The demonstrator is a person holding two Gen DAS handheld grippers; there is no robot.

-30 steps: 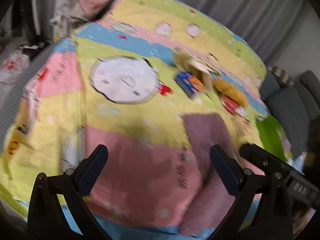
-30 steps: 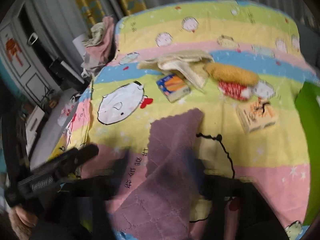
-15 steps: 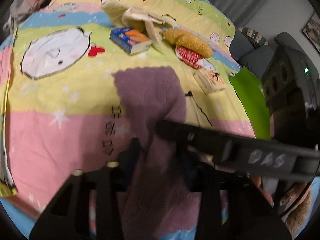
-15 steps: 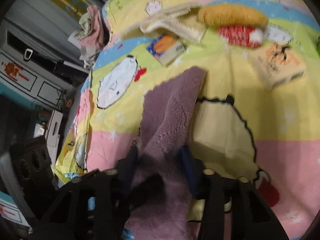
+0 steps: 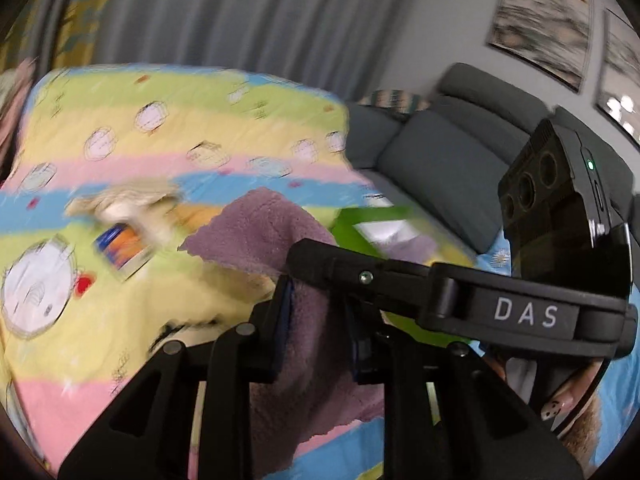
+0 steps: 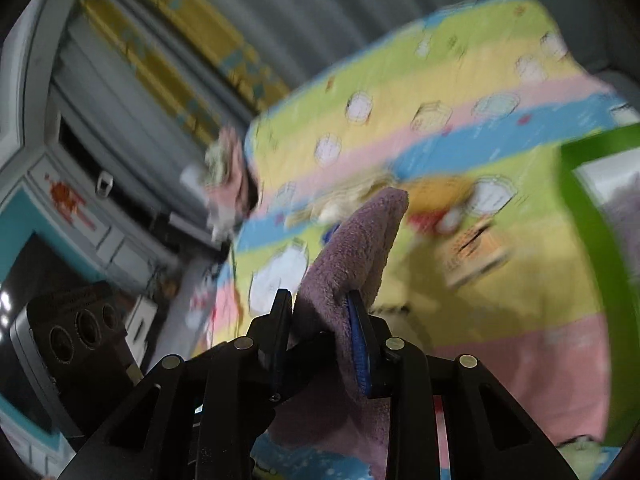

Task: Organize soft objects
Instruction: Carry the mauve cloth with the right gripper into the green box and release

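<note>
Pinching the purple towel (image 5: 276,236), the left gripper (image 5: 320,312) is pressed tight on the near edge of the cloth. The same towel (image 6: 360,240) is caught in the right gripper (image 6: 320,312), whose jaws are closing on a raised fold. The cloth is held above the striped cartoon blanket (image 5: 120,128), near a blue-orange box (image 5: 124,252) and a green bin (image 6: 584,208). Background is blurred.

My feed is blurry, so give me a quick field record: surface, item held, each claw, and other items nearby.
surface: striped cartoon-print quilt
held item: fuzzy purple towel, lifted at its near edge
left claw: shut on the towel
right claw: closing, towel between its pads
nearby: blue-and-orange box, cream cloth, green bin
</note>
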